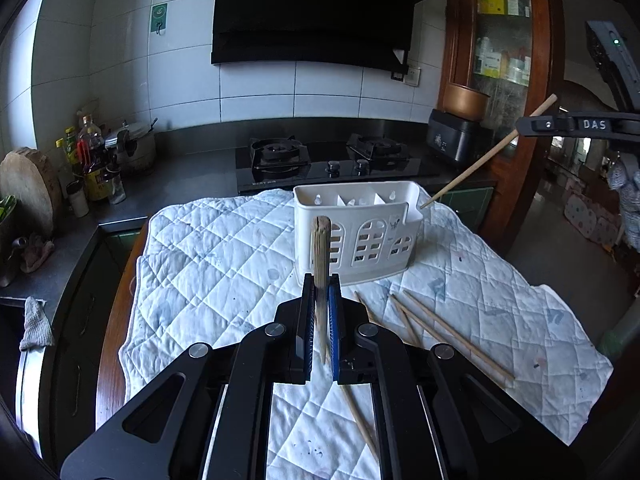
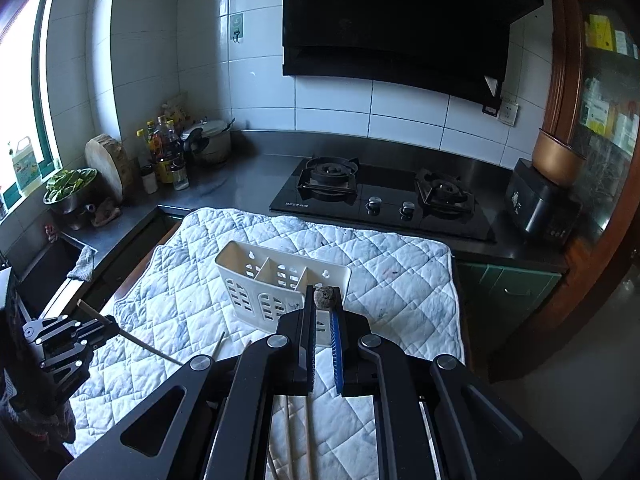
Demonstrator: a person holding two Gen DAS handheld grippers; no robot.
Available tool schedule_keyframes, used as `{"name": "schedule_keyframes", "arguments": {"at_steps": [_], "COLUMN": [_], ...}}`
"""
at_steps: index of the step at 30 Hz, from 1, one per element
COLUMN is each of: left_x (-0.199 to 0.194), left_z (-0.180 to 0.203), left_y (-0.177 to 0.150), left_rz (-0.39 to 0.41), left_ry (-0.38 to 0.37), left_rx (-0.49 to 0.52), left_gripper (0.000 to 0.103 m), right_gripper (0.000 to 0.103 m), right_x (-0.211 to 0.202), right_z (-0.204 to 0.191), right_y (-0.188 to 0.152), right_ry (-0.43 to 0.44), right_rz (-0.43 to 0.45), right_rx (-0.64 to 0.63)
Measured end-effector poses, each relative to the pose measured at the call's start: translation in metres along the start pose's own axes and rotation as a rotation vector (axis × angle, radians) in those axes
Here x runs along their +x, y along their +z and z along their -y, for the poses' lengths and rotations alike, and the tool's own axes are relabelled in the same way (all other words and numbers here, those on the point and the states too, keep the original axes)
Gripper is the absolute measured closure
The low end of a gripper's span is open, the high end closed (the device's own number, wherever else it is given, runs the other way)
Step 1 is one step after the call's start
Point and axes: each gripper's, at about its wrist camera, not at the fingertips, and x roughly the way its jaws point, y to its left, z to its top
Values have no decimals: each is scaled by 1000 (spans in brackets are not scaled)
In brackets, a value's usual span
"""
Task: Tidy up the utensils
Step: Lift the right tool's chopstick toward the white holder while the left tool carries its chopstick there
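Both grippers loaded: left gripper (image 1: 320,312) clamped on one chopstick (image 1: 321,256), right gripper (image 2: 323,320) clamped on another (image 2: 324,297). White holder (image 1: 356,236) looks empty. Several chopsticks (image 1: 452,332) left on the quilted cloth (image 1: 224,248). Early stage, I reckon.

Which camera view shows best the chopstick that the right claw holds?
The left wrist view. There the thin wooden chopstick shows along its whole length, slanting from the right claw down toward the white plastic slotted utensil holder. The right wrist view shows only its butt end, foreshortened between the shut claw's pads.
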Motion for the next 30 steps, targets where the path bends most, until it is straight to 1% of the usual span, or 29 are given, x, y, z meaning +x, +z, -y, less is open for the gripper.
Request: {"name": "schedule_keyframes", "arguments": {"at_steps": [4,7,14,18,21,24,29,30], "left_x": [-1,-3,-13,-2,18,42,80,87], "left_z": [-2,2,15,18,15,10,0,-1], "left_y": [25,48,112,140,153,158,151,149], "left_rz": [18,46,180,228,225,205,136,120], "left_ry": [-21,-27,-19,0,-2,11,22,15], "left_rx": [-12,0,31,21,-23,-56,-95,-101], "left_gripper": [98,98,98,98,98,98,98,98], "right_gripper": [96,96,96,96,96,96,96,96], "right_x": [30,51,83,93,95,96,94,93], "right_z": [1,4,4,5,7,8,8,9], "right_y": [12,13,6,3,2,0,-2,-2], "right_ry": [-16,0,9,13,19,26,34,32], "right_rz": [-60,-99,-147,-155,-151,-145,-132,-123], "right_rx": [-10,8,3,-1,1,-3,-14,-11]}}
